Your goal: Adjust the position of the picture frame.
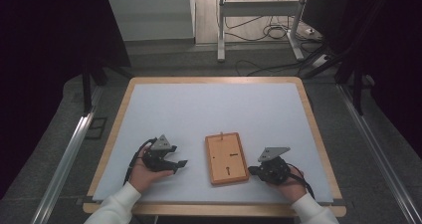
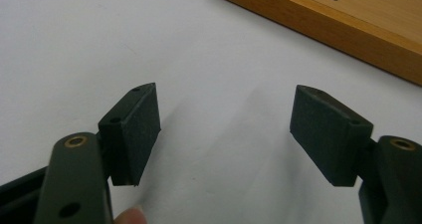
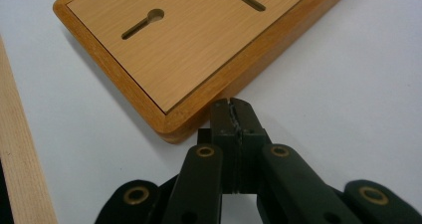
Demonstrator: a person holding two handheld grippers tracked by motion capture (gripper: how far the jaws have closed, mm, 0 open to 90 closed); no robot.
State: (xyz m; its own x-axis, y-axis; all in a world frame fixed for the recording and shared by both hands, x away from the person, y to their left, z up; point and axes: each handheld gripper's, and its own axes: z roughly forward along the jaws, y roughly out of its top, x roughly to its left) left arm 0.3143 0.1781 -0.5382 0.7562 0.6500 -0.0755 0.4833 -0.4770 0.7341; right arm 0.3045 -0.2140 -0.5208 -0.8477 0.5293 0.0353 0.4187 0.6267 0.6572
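Observation:
A wooden board (image 1: 226,158) with keyhole slots lies flat on the white table mat (image 1: 209,109), between the two hands. In the right gripper view the board (image 3: 199,40) fills the upper part, and my right gripper (image 3: 234,109) is shut with its pads pressed together and nothing between them, its tips right at the board's near edge. From above, that right gripper (image 1: 253,171) rests on the mat at the board's lower right corner. My left gripper (image 1: 180,165) rests left of the board, open. Its jaws (image 2: 224,129) stand wide apart over bare mat, with the board's edge (image 2: 343,30) beyond.
The mat sits on a wooden table (image 1: 318,134) whose rim shows all around. A strip of the table's wood edge (image 3: 20,159) runs along the left of the right gripper view. Beyond the table are a metal stand (image 1: 259,15) and cables on the floor.

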